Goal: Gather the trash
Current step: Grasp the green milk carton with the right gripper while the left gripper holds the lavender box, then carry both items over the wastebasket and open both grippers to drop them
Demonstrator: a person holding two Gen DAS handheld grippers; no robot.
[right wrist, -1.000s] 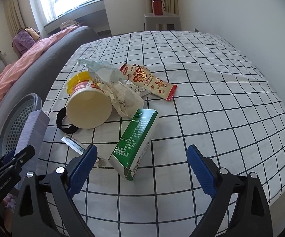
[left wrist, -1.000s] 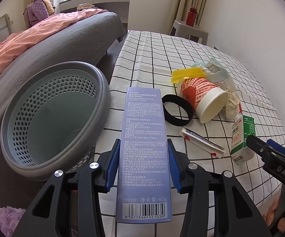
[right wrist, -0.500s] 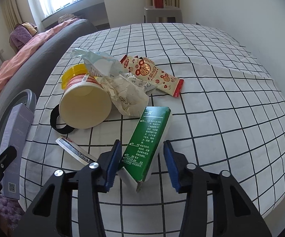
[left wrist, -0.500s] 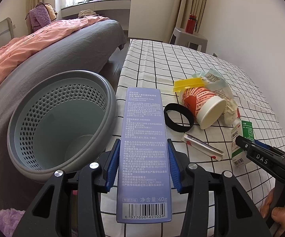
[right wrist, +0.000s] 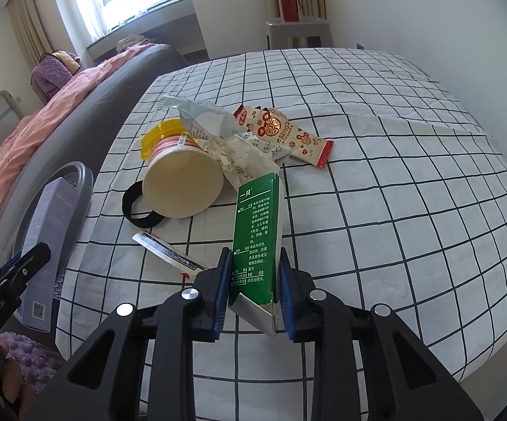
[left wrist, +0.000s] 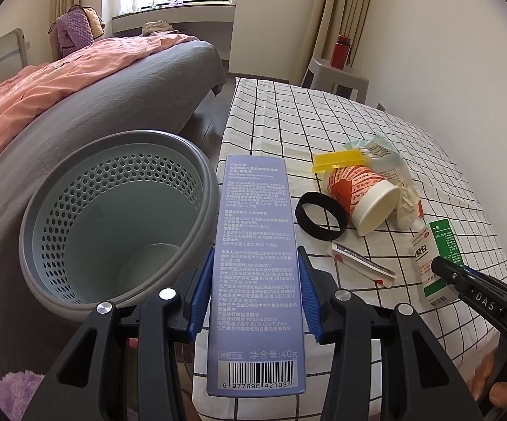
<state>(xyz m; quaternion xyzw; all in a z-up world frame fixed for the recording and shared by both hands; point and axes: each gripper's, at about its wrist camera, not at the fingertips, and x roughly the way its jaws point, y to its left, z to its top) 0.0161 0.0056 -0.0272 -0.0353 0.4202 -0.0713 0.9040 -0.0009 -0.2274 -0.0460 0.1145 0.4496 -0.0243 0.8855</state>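
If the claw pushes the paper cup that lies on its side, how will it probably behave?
The paper cup lies on its side with its round wall on the checked sheet, so it will probably roll. It looks thin and light, so it may crush if squeezed. The crumpled paper beside it may block it.

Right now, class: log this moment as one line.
left tool: shut on purple box | right tool: closing on green box | bin: empty

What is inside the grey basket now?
The basket shows only its bare floor and perforated wall; no trash is visible. The purple box hides its right rim.
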